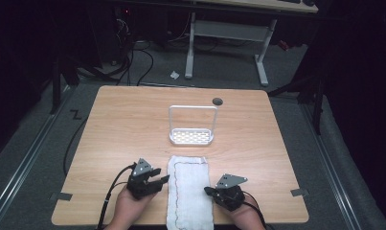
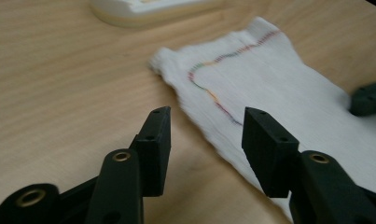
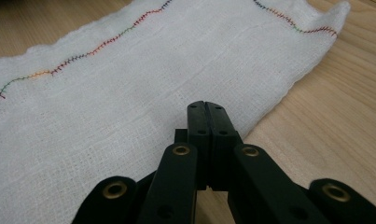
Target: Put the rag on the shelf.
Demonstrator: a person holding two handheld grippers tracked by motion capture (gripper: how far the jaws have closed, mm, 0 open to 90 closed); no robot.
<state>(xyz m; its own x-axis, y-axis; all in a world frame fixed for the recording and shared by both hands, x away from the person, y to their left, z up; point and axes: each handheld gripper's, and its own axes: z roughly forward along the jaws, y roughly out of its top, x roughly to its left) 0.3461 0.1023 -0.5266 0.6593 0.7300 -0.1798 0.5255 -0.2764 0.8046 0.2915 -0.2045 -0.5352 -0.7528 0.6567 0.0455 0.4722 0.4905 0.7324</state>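
I have a white cloth (image 1: 189,191) lying flat on the near edge of the wooden surface (image 1: 114,124), between my two tongs. It looks thin, soft and light; I'd pinch it at its stitched edges. My left tongs (image 2: 204,140) are spread at its left edge. My right tongs (image 3: 207,122) are pressed together, empty, over its right edge. A white rack (image 1: 191,125) stands beyond; the room is dark.

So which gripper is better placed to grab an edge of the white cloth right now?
Probably the left gripper: its jaws are open, straddling the edge of the white cloth. The right gripper has its jaws closed at the opposite edge, so it must open first.
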